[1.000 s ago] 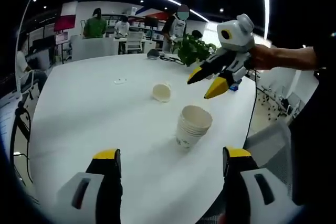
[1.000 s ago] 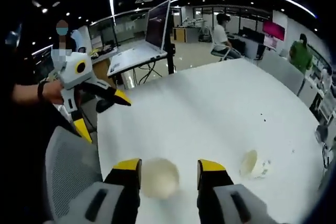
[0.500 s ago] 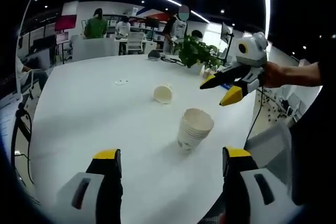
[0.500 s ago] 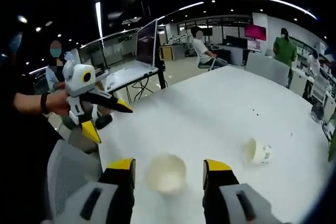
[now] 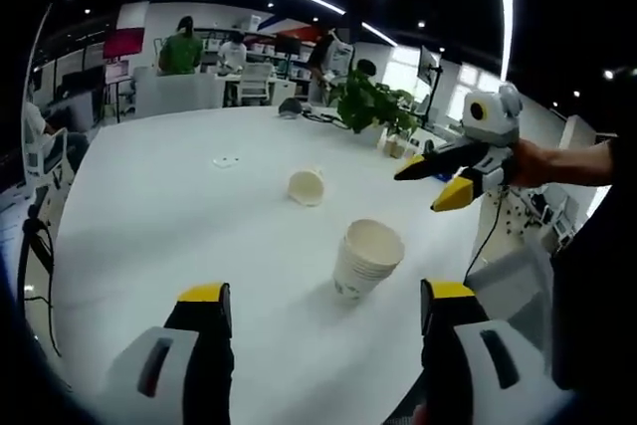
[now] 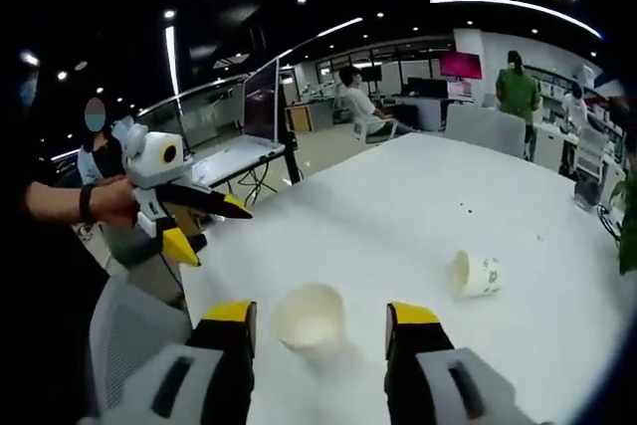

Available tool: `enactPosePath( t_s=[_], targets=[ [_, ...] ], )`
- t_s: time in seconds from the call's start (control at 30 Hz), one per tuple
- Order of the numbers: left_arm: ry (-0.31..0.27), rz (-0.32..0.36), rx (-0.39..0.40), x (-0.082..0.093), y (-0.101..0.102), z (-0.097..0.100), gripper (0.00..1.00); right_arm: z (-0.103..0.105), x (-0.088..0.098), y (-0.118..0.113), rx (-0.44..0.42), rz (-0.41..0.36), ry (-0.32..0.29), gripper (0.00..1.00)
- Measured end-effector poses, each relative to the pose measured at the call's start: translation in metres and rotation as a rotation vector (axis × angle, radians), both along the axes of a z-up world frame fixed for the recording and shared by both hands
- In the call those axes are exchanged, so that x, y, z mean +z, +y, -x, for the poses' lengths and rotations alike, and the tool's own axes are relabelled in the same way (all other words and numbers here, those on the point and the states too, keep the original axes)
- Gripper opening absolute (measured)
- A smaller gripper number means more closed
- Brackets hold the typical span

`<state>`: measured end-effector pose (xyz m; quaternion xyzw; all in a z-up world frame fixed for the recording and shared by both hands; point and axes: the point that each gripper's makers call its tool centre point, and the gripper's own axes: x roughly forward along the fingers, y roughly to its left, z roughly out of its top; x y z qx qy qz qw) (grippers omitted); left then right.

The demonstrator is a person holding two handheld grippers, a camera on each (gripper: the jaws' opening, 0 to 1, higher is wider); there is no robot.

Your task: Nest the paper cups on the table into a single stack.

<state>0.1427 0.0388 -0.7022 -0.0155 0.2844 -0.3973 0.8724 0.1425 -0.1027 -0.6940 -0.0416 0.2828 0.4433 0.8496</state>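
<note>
A stack of nested paper cups stands upright on the white table; the same stack sits just beyond my right jaws. A single paper cup lies on its side farther off, and this lone cup is at the right in the right gripper view. My left gripper is open, short of the stack, holding nothing. My right gripper is open with the stack seen between its tips. The right gripper hangs open in the air at the table's right edge. The left gripper hovers open beside a hand.
A grey mesh chair stands by the table's near edge. A potted plant and small items sit at the far side. People and desks fill the room behind. A small object lies on the table.
The right gripper has drawn back from above the stack toward the table's right edge and risen. The cups have kept their places on the table.
</note>
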Motion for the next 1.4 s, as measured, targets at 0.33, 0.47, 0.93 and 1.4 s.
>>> enactPosePath(
  t_s=[0.33, 0.47, 0.93, 1.4],
  targets=[
    [0.013, 0.035, -0.026, 0.001, -0.019, -0.029, 0.73, 0.003, -0.003, -0.008, -0.047, -0.026, 0.003, 0.53],
    [0.013, 0.031, -0.047, 0.003, -0.029, -0.037, 0.73, 0.005, -0.003, -0.009, -0.061, -0.035, -0.001, 0.53],
    [0.034, 0.112, -0.085, 0.008, -0.081, -0.09, 0.71, 0.01, -0.013, -0.026, -0.121, -0.051, 0.003, 0.55],
    [0.077, 0.1, -0.15, -0.017, -0.13, -0.128, 0.68, 0.012, -0.012, -0.025, -0.165, -0.074, 0.009, 0.55]
  ],
)
